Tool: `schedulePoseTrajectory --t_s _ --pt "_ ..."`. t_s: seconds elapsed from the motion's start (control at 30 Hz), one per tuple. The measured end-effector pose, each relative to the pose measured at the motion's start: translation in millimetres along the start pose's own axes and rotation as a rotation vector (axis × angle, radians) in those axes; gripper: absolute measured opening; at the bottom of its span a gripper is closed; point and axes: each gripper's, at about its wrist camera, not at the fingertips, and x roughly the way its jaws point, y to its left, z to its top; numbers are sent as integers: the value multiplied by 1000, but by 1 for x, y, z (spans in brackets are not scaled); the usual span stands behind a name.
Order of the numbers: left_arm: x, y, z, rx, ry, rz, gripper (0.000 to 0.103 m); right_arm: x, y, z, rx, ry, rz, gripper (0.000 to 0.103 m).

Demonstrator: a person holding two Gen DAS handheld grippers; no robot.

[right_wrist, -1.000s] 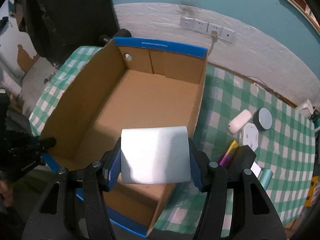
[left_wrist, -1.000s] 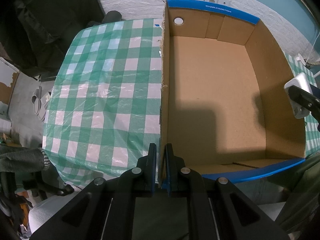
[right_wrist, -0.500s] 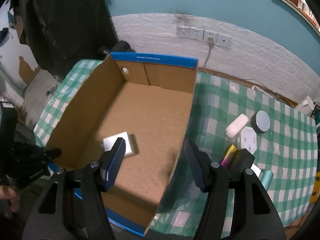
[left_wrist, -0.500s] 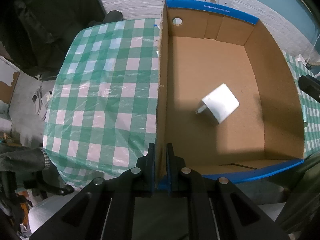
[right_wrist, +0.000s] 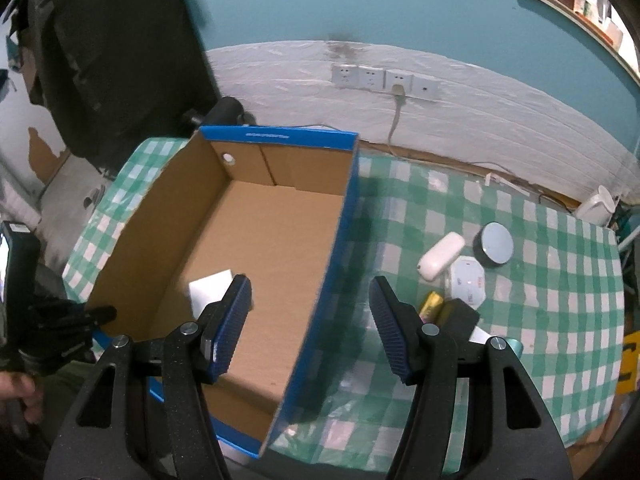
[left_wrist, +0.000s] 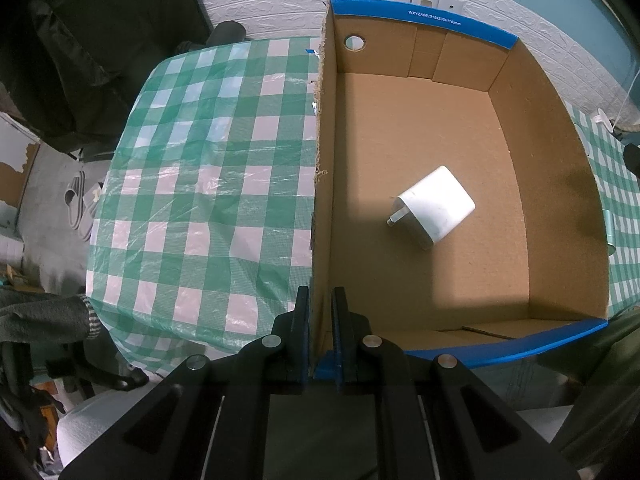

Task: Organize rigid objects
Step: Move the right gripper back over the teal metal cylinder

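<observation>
A blue-edged cardboard box (left_wrist: 556, 184) stands on the green checked tablecloth. My left gripper (left_wrist: 321, 300) is shut on the box's left wall near its front corner. A white plug charger (left_wrist: 434, 206) lies on the box floor; in the right wrist view the charger (right_wrist: 210, 286) peeks out behind a finger. My right gripper (right_wrist: 310, 296) is open and holds nothing, above the box's right wall (right_wrist: 334, 264). On the cloth to the right lie a white oval case (right_wrist: 440, 256), a round black tin (right_wrist: 494, 244), a white octagonal adapter (right_wrist: 466, 284) and a gold battery (right_wrist: 430, 304).
The tablecloth (left_wrist: 208, 184) left of the box is bare. A white wall with sockets (right_wrist: 384, 80) runs behind the table. A black block (right_wrist: 458, 316) and a teal tube (right_wrist: 514, 346) sit near my right finger. A sleeve (left_wrist: 44, 318) shows at lower left.
My right gripper let go of the white charger, which dropped onto the box floor. The gripper then rose and drew away to the right. My left gripper kept its hold on the wall.
</observation>
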Motion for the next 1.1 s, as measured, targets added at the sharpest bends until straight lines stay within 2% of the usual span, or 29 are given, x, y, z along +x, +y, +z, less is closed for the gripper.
schedulePoseTrajectory --t_s 0.3,0.53,0.9,1.1 --pt "0 -1 0 1 2 4 9 -1 -41 -4 67 9 -55 62" --pt "1 -1 -1 4 4 10 9 2 -101 -12 168 37 -141 61" --pt "1 0 0 1 14 13 9 16 -176 -37 275 104 -219 61" --pt "3 -4 1 13 21 36 9 33 -204 -56 355 155 -198 61"
